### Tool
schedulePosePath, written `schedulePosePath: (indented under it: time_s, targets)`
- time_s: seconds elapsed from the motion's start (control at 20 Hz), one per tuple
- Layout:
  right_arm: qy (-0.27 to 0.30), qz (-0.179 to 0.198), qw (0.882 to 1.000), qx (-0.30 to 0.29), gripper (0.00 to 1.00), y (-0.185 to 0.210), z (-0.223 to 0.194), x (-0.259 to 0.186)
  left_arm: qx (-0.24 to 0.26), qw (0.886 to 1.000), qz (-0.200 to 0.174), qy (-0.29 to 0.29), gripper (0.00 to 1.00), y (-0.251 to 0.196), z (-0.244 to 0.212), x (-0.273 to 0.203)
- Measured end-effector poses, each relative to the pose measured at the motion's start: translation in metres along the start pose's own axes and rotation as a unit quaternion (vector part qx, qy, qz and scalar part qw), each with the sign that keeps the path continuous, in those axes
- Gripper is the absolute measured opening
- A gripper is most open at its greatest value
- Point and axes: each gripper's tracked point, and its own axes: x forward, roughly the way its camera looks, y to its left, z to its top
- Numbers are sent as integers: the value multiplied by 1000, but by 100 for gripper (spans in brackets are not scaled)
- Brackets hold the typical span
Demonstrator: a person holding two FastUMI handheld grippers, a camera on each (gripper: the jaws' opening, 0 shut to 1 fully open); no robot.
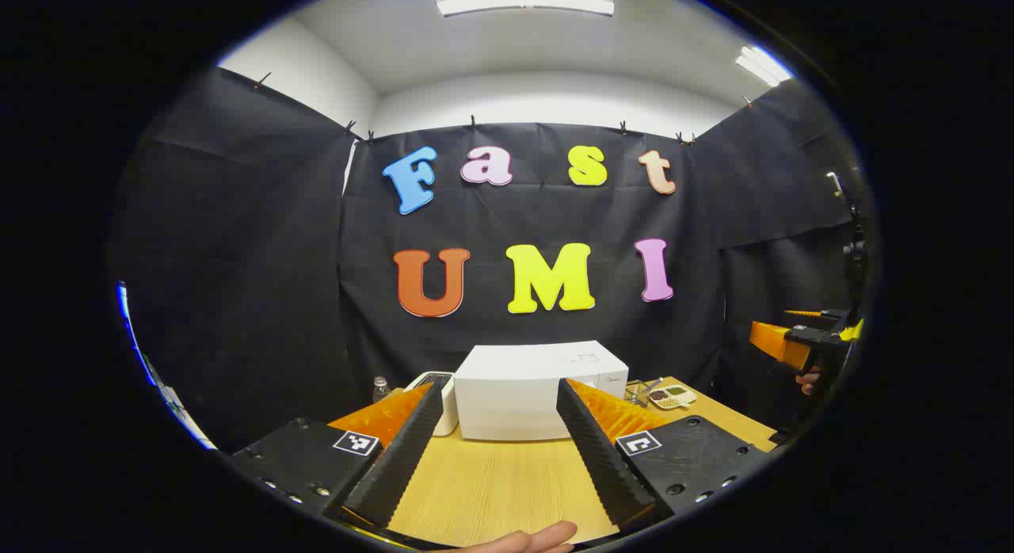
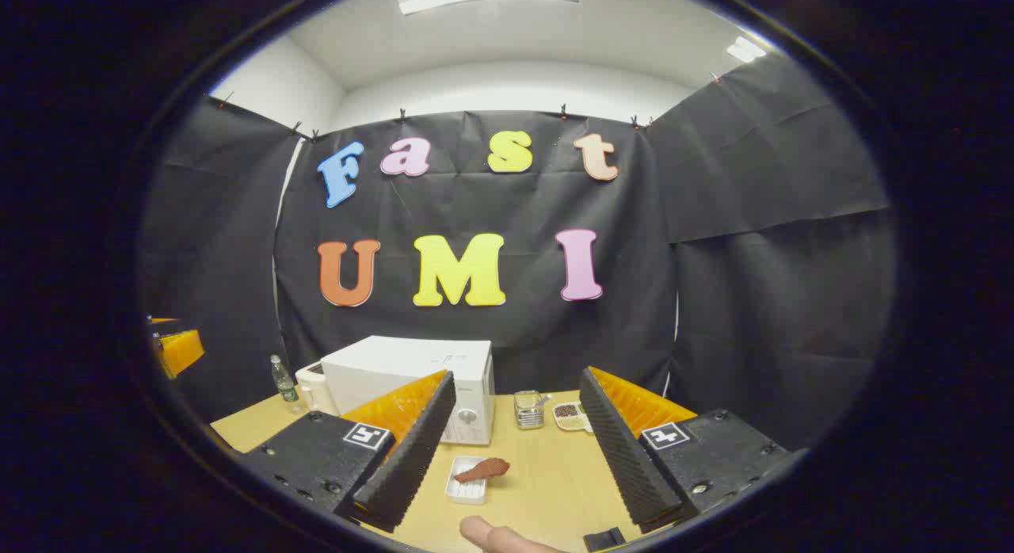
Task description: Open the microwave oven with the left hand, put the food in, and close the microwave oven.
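A white microwave oven (image 1: 535,398) stands at the back of the wooden table, its door closed; it also appears at left in the right gripper view (image 2: 412,379). The food, a brown drumstick (image 2: 483,469) on a small white tray (image 2: 465,487), lies on the table in front of the microwave. My left gripper (image 1: 497,442) is open, held above the table short of the microwave, with nothing between its fingers. My right gripper (image 2: 515,446) is open too, above and just behind the tray. The right gripper (image 1: 796,343) also shows at the far right of the left gripper view.
A white appliance (image 1: 440,394) and a small bottle (image 1: 381,388) stand left of the microwave. A metal basket (image 2: 528,409) and a divided dish of condiments (image 2: 572,415) sit to its right. A fingertip (image 2: 487,533) shows at the bottom edge. Bare table (image 1: 491,482) lies in front.
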Motion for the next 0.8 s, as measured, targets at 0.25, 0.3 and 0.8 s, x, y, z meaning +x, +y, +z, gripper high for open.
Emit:
schedulePosePath:
  time_s: [0.25, 0.3, 0.8]
  targets:
    - [-1, 5, 1000, -2, 100, -2, 2, -7, -2, 1000, -3, -12, 93, -2, 8, -4]
    - [-1, 4, 1000, -2, 100, -3, 3, -7, -2, 1000, -4, -14, 84, -3, 9, -3]
    - [-13, 6, 1000, -7, 100, -13, 5, -10, -21, 1000, 6, 2, 93, 5, -1, 12]
